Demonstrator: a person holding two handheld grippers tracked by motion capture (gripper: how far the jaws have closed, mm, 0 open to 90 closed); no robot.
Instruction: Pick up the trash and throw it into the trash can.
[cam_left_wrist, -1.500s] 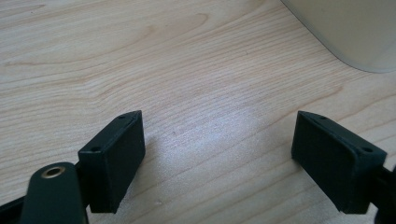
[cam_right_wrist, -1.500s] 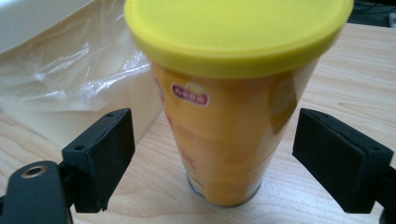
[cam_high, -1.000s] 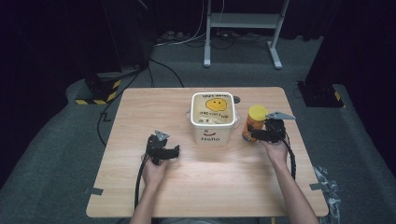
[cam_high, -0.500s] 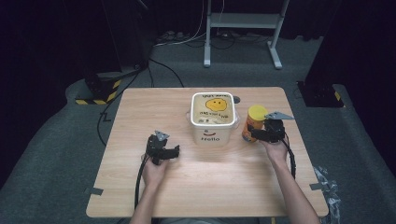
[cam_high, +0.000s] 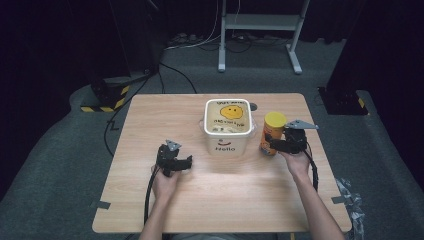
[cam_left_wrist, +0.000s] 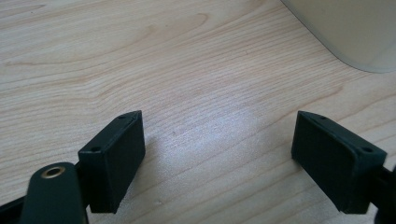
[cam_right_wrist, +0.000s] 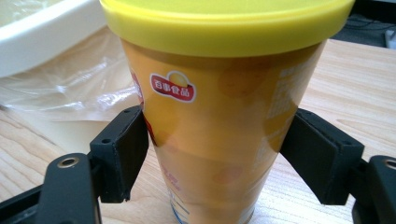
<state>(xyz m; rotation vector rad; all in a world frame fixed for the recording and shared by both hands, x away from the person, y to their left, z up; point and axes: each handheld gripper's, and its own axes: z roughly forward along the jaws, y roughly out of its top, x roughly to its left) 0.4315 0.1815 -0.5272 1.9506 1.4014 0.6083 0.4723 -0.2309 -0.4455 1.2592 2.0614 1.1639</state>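
Two grippers are over the wooden table (cam_high: 150, 120). The right gripper (cam_right_wrist: 219, 154) has its jaws pressed on both sides of the orange can (cam_right_wrist: 219, 135) with yellow lid — beside it stands the white bucket (cam_high: 227, 125). The left gripper (cam_left_wrist: 219, 149) is spread wide, with bare wood between its jaws.

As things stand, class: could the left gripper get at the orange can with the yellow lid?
Probably not directly. The white bucket stands between the open left gripper and the orange can, and the right gripper already has its fingers closed on the can's sides.
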